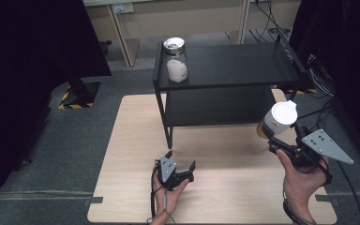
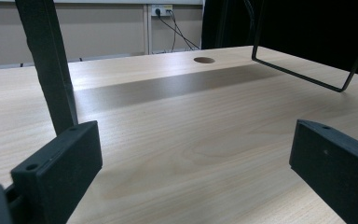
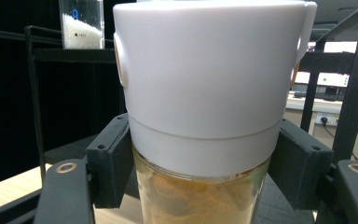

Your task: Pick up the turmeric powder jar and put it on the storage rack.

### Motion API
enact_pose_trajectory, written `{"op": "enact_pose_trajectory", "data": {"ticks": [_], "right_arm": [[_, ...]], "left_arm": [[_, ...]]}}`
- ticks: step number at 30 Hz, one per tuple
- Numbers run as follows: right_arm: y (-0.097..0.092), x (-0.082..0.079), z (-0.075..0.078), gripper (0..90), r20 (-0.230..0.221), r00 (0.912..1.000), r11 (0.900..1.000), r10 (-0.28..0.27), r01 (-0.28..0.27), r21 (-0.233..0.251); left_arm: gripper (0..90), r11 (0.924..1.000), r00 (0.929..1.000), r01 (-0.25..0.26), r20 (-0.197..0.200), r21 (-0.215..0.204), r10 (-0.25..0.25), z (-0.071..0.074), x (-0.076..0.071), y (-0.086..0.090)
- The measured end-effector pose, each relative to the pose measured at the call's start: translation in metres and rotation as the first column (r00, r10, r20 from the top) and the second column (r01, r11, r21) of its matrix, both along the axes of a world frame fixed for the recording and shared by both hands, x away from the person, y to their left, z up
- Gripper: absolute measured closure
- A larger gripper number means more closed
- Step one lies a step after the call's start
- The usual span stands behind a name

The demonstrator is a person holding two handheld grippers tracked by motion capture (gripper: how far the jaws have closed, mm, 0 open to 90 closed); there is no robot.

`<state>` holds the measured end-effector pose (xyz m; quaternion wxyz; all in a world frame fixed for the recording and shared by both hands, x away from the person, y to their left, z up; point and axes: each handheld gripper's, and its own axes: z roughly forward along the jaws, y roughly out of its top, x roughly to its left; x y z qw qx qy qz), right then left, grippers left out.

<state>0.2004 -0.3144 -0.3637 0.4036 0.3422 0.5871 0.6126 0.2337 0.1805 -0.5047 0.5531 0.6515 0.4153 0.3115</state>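
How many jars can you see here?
2. One jar with a silver lid stands on the black shelf's top level, at its left end. The white-lidded jar is held in the right hand-held gripper.

left gripper [image 1: 182, 169] rests low, fingers spread wide; right gripper [image 1: 273, 137] is raised, fingers clamped shut.

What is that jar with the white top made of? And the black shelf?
The jar looks like clear glass: you can see brownish powder through its shiny wall. Its lid looks like smooth, matte white plastic. The black shelf seems to be painted metal, judging by its thin legs, though its dark boards could be wood.
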Motion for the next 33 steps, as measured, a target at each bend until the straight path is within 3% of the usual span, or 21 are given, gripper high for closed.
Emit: {"op": "enact_pose_trajectory", "data": {"ticks": [33], "right_arm": [[0.005, 0.016, 0.06, 30.4, 0.06, 0.9979, 0.9995, -0.026, 0.025, 0.022]], "left_arm": [[1.7, 1.0, 1.0, -0.001, -0.002, 0.006, 0.001, 0.001, 0.0, -0.001]]}}
